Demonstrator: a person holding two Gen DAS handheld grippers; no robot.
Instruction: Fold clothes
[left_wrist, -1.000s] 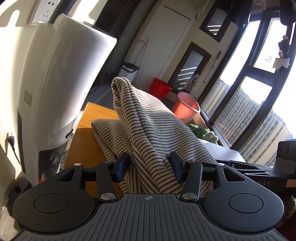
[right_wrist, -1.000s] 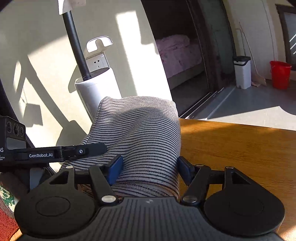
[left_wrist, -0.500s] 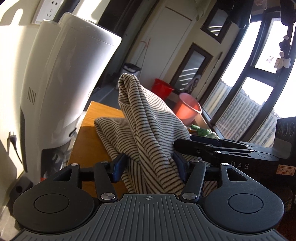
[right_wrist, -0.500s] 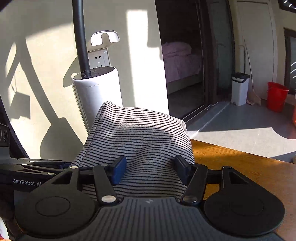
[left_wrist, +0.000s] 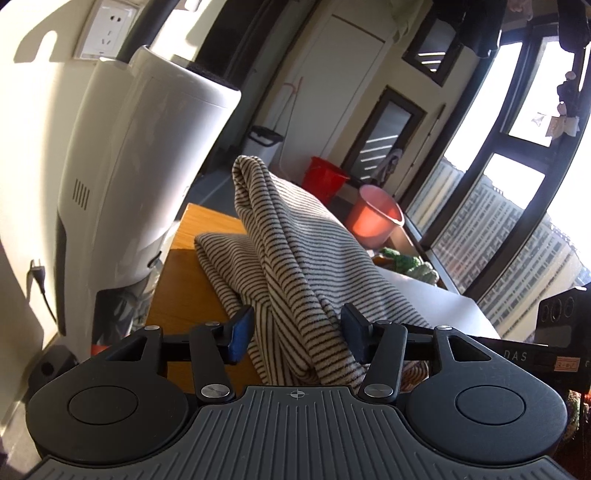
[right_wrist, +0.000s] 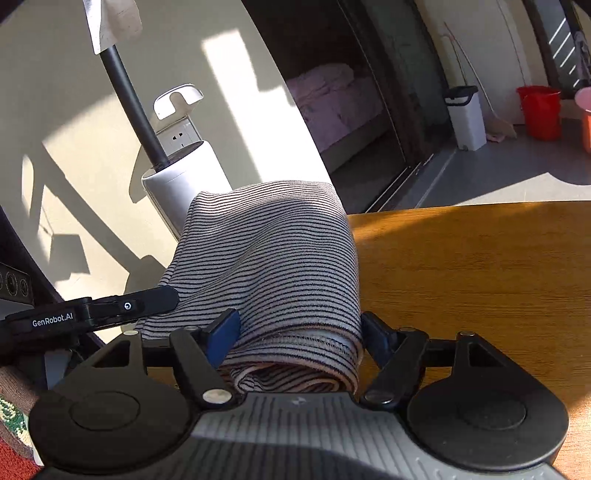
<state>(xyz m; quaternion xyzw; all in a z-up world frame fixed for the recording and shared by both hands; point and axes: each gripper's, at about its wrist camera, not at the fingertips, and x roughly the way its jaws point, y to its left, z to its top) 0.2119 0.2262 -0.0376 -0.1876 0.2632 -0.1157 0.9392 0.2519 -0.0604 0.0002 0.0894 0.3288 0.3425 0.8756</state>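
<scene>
A cream cloth with thin dark stripes (left_wrist: 295, 240) lies folded in a thick bundle on the wooden table (left_wrist: 184, 266), humped up at its far end. My left gripper (left_wrist: 297, 328) has one bunched end between its blue pads; its jaws are closing and the fabric looks pinched there. In the right wrist view the rolled end of the cloth (right_wrist: 266, 251) sits between the pads of my right gripper (right_wrist: 299, 332). Those jaws are opening, and the right pad stands just off the fabric. The left gripper's finger (right_wrist: 92, 314) reaches in from the left.
A tall white appliance (left_wrist: 129, 166) stands against the wall beside the table's left edge. A red bucket (left_wrist: 325, 181) and a pink basin (left_wrist: 373, 218) sit on the floor beyond. A white sheet (left_wrist: 436, 299) lies right of the cloth. Bare tabletop (right_wrist: 461, 266) spreads to the right.
My right gripper's arm, which lay across the cloth half a second ago in the left wrist view, has drawn back to the right. Right jaws stand wider; left jaws have narrowed on the fabric.
</scene>
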